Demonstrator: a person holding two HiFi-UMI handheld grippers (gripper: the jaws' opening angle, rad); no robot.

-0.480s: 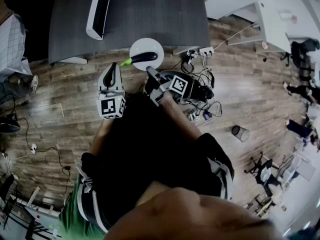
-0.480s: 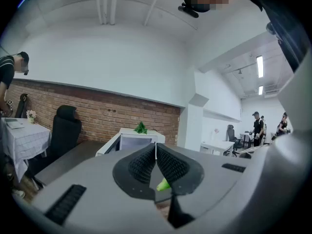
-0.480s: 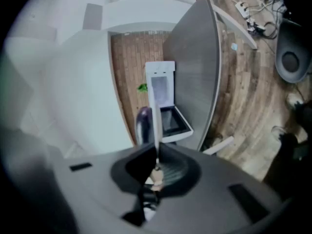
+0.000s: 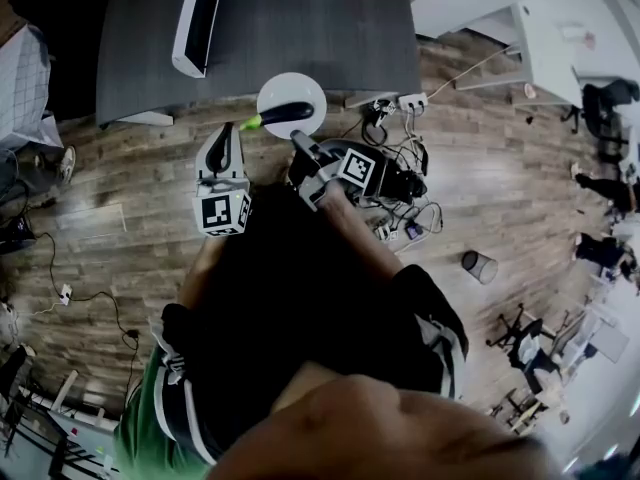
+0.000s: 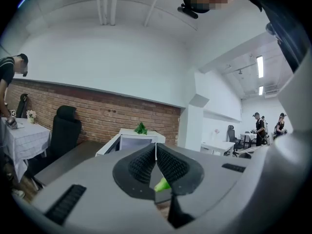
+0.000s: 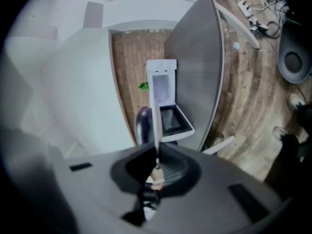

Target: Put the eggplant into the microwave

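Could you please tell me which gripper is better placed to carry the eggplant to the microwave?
Right. The right gripper is clamped on the rim of the white plate carrying the eggplant, and its view looks toward the open microwave. The left gripper is shut on nothing beside the plate.

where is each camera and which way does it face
Head view: on the person's head, facing steeply down at the table, microwave and plate with eggplant; left gripper, right gripper and torso show.
Left gripper view: on the left gripper, facing level toward the microwave and brick wall; its shut, empty jaws show.
Right gripper view: on the right gripper, rolled sideways, facing the microwave; its jaws, shut on the plate, show.
Shared: all three see the microwave and eggplant.
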